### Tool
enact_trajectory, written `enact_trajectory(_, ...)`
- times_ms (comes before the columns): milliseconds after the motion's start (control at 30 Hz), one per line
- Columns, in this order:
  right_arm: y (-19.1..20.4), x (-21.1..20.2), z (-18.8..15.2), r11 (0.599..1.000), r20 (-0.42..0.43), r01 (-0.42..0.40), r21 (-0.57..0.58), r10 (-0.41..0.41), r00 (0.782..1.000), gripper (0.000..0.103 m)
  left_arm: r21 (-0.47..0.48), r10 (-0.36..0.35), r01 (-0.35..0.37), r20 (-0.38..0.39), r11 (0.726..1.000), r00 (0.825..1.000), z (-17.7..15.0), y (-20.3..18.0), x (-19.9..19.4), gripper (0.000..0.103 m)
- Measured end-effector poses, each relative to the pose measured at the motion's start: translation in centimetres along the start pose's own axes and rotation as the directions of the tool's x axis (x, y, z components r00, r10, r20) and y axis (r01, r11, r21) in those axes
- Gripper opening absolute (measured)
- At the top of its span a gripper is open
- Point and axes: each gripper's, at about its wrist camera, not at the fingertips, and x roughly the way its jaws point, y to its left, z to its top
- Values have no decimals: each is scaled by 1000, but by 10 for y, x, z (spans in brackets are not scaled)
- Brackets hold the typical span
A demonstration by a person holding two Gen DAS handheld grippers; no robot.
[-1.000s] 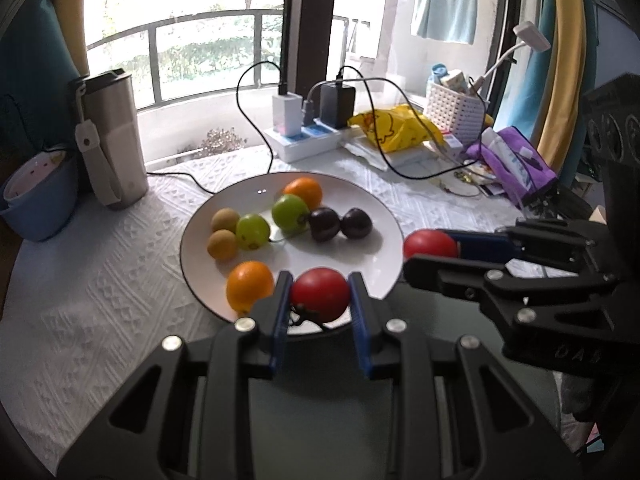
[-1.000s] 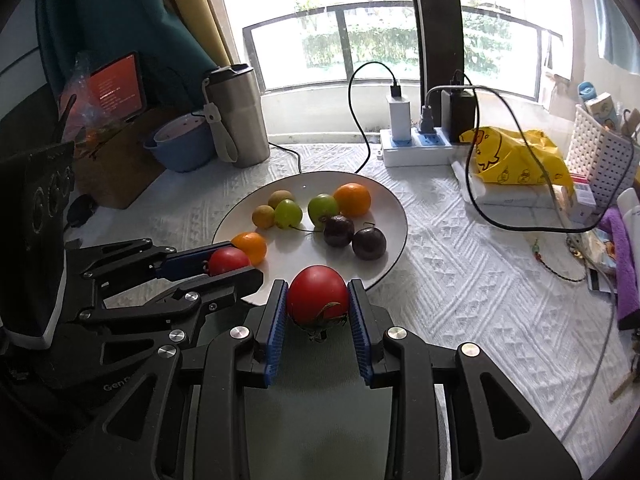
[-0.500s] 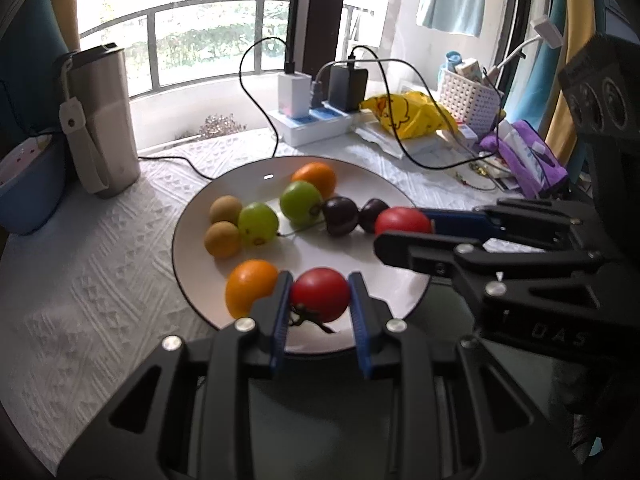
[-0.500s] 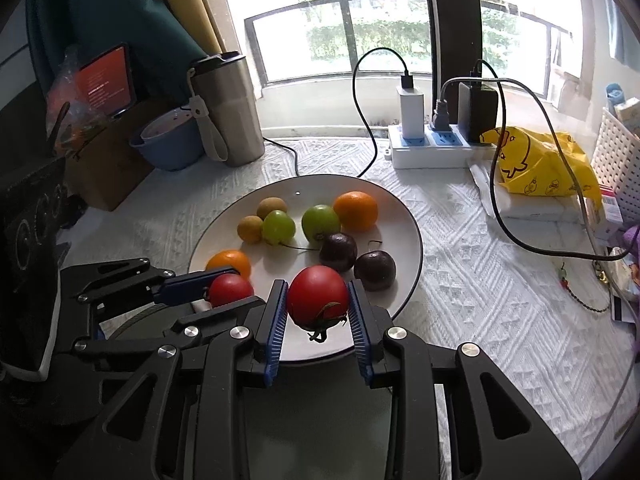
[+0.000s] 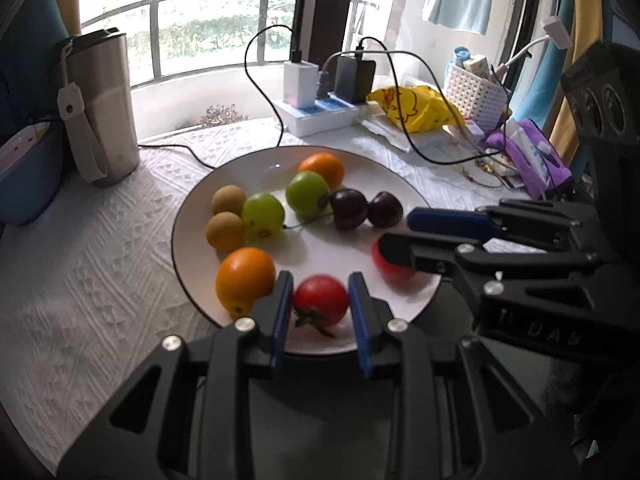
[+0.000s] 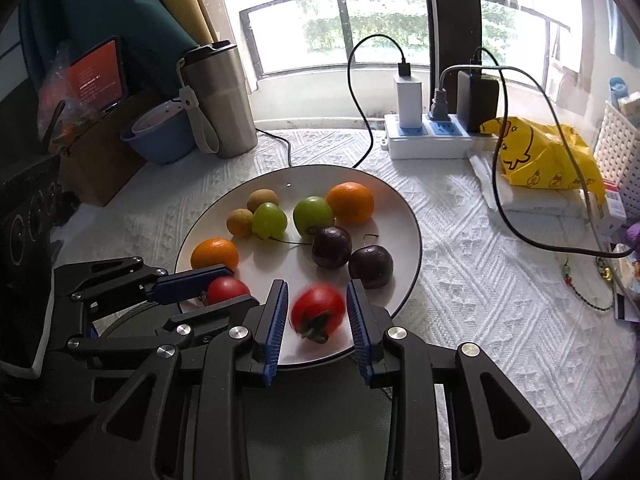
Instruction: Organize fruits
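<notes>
The left tongs (image 5: pixel 320 304) are clamped on a red tomato (image 5: pixel 320 300) over the near rim of the white plate (image 5: pixel 280 160), low in the frame; the right tongs (image 6: pixel 318 308) sit nearly together around a second, blurred tomato (image 6: pixel 318 308), though pad contact is unclear. Only the right view shows the red tablet (image 6: pixel 98 76) at upper left. Bare plate remains between the tomatoes and the dark cherries (image 6: pixel 332 246).
</notes>
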Motion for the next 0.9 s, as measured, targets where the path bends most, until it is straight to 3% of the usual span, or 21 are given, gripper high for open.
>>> enact_trajectory(500,11,-26,-8,1000,30,25,-5,-25,999,32,-23,25,-24,33,999,999,-7,-3,-25,31)
enact_trajectory(667,18,-40,-12,999,51,40,-12,-39,998,32,-25,24,-22,60,999,998,-10,-6,-40,43)
enact_trajectory(900,26,-58,-19,999,73,50,-13,-49,996,32,-39,29,-25,93,999,995,-15,-12,-62,45)
